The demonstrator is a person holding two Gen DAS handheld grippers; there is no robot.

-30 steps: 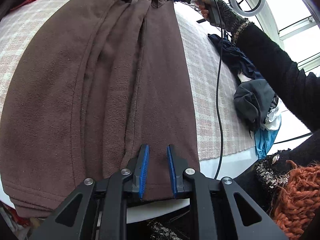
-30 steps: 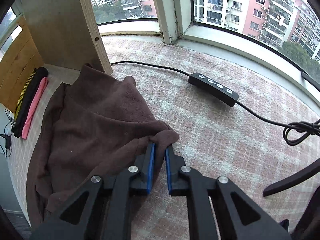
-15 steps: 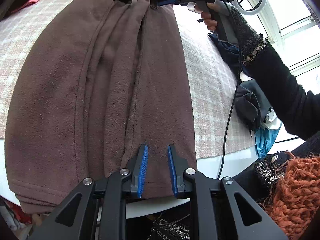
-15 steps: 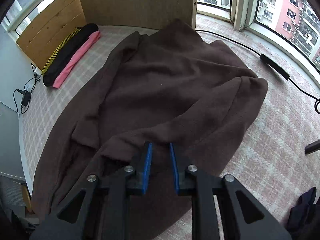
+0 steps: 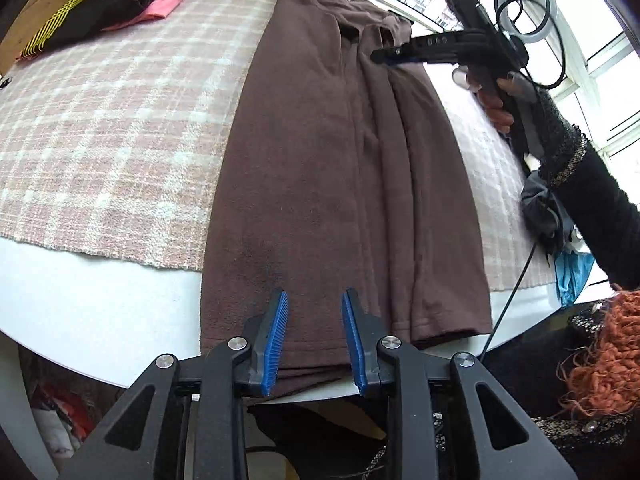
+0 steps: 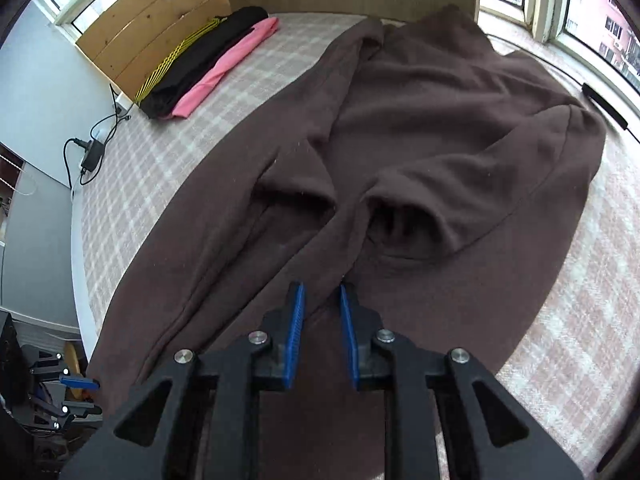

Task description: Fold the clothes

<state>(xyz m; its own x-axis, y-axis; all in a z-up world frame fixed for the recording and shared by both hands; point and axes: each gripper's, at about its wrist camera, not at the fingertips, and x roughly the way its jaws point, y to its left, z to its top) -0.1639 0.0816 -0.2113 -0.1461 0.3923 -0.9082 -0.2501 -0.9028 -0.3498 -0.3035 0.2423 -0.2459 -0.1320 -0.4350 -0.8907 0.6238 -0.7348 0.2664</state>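
A long brown fleece garment (image 5: 320, 160) lies lengthwise on the plaid-covered table, hem toward me in the left wrist view. My left gripper (image 5: 315, 300) hovers open just above the hem with nothing between its fingers. In the right wrist view the garment (image 6: 460, 112) has both sleeves folded inward, the cuffs (image 6: 404, 208) lying side by side on the body. My right gripper (image 6: 322, 292) is open above the fabric just short of the cuffs, holding nothing. The left wrist view also shows the right gripper (image 5: 378, 57) over the garment's far end, held by a hand in a black sleeve.
Folded black and pink clothes (image 5: 120, 4) sit at the far left corner. A heap of dark and blue garments (image 5: 544, 208) lies at the table's right edge. A ring light (image 5: 524, 4) and cable stand by the window. The plaid cloth (image 5: 100, 140) ends before the white table rim (image 5: 100, 312).
The right gripper carried the sleeve end from the window side across onto the garment's body, let it go and drew back. The left gripper stayed open near the hem.
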